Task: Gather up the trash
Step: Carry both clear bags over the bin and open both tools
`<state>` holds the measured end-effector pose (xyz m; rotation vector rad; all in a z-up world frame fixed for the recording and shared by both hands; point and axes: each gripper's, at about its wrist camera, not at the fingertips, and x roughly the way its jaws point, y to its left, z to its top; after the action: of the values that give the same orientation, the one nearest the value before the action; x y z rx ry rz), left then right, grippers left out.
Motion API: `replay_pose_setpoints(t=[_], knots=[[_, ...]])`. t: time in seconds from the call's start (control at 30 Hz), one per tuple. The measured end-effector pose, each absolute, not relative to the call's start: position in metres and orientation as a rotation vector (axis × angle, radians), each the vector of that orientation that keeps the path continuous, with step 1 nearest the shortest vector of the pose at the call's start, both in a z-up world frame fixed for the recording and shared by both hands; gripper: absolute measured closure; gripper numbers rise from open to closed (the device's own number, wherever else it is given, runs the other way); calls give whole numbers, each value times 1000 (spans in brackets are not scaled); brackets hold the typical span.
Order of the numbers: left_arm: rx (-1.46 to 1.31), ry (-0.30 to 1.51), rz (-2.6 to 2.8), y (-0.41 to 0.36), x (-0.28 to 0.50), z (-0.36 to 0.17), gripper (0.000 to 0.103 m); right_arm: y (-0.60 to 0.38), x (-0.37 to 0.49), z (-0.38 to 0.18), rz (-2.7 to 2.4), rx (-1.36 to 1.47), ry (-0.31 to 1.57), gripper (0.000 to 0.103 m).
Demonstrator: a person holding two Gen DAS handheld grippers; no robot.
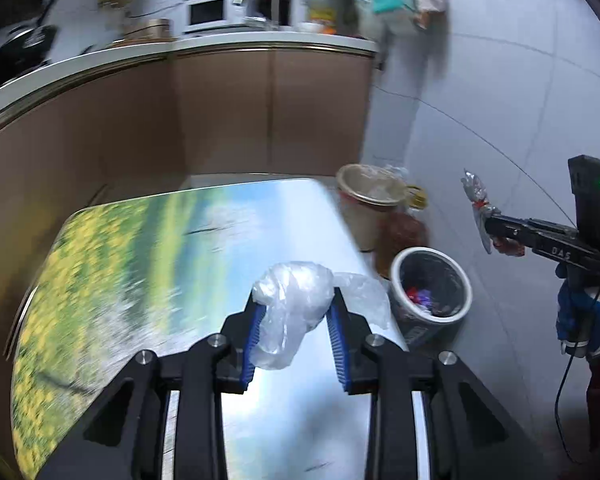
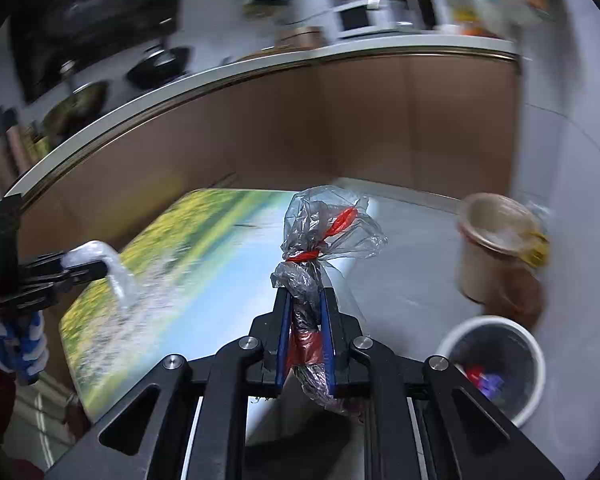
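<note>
Two light, limp plastic items are clamped — your left gripper [image 1: 294,304] pinches the clear bag [image 1: 290,308], your right gripper [image 2: 305,308] the tied bag [image 2: 312,264] below its knot.

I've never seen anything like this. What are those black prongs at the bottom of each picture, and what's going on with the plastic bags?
No robot here: a person holds a tool in each hand, and each tool has a camera looking along its two fingers. One picture is from the left tool, the other from the right. The left hand-held gripper is shut on a crumpled clear plastic bag above a table printed with a meadow scene. The right hand-held gripper is shut on a greyish bag tied with red string. On the floor beside the table stands a white bin with some trash already inside.
</note>
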<state>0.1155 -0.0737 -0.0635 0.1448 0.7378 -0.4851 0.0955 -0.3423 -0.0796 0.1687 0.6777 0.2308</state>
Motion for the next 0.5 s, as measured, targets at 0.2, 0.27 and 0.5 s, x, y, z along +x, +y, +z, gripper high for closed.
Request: replay_pose_setpoints(t=[0.2, 0.27, 0.5], knots=[[219, 773, -618, -177, 140, -81, 74, -419, 87, -117, 55, 261, 701, 89], [240, 786, -656, -212, 151, -90, 74, -436, 87, -131, 12, 283, 713, 89], [288, 846, -724, -314, 183, -131, 74, -482, 99, -178, -102, 346, 765, 88]])
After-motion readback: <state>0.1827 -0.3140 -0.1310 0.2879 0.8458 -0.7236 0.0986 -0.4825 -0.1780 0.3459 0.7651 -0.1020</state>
